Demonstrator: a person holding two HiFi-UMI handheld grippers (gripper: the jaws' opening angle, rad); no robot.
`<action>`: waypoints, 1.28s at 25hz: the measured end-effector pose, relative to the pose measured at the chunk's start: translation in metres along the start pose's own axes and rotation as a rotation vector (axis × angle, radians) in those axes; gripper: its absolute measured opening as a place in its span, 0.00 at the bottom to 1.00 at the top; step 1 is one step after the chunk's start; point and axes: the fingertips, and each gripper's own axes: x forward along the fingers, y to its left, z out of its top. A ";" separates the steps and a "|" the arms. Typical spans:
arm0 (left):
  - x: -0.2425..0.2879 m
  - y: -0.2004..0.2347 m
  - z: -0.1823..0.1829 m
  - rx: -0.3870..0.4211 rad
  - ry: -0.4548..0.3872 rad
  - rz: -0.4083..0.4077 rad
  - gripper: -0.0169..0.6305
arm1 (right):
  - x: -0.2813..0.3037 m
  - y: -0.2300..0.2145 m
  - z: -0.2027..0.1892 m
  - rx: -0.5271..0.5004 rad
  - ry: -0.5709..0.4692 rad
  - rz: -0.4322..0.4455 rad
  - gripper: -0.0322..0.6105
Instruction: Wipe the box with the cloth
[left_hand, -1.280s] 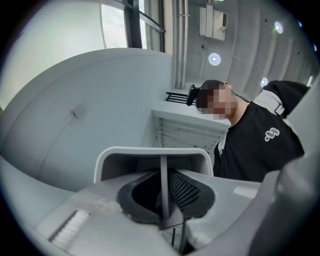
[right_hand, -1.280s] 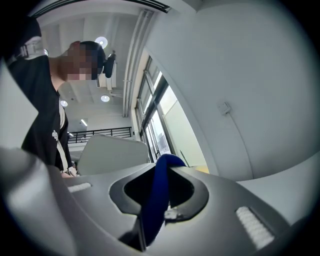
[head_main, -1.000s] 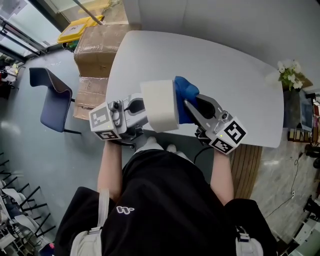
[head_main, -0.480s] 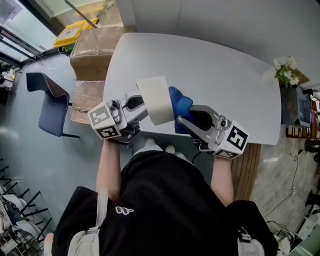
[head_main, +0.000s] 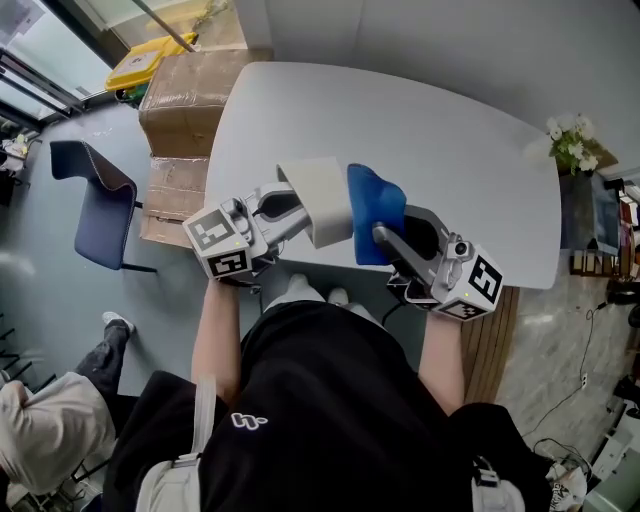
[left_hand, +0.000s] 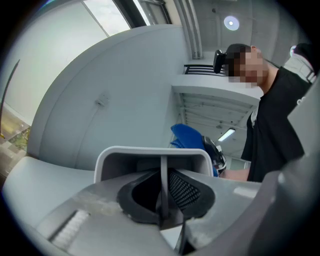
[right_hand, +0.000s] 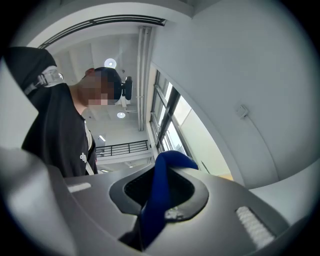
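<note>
The left gripper (head_main: 288, 208) has its jaws pinching a thin wall of the white box (head_main: 320, 200). The box is held up over the near edge of the grey counter (head_main: 450, 140). The right gripper (head_main: 383, 236) has its jaws pinching the blue cloth (head_main: 373, 208). The cloth sits just to the right of the box and looks to touch its side. A blue chair (head_main: 95, 205) stands on the floor, far to the left.
</note>
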 end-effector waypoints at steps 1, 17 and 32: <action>0.001 0.001 -0.004 0.011 0.029 0.011 0.11 | -0.001 -0.003 0.002 0.000 -0.012 -0.018 0.13; 0.018 0.026 -0.100 0.243 0.581 0.019 0.11 | -0.042 -0.039 -0.002 0.005 -0.092 -0.300 0.13; 0.037 0.059 -0.182 0.390 1.000 -0.106 0.11 | -0.080 -0.049 -0.005 -0.037 -0.071 -0.455 0.13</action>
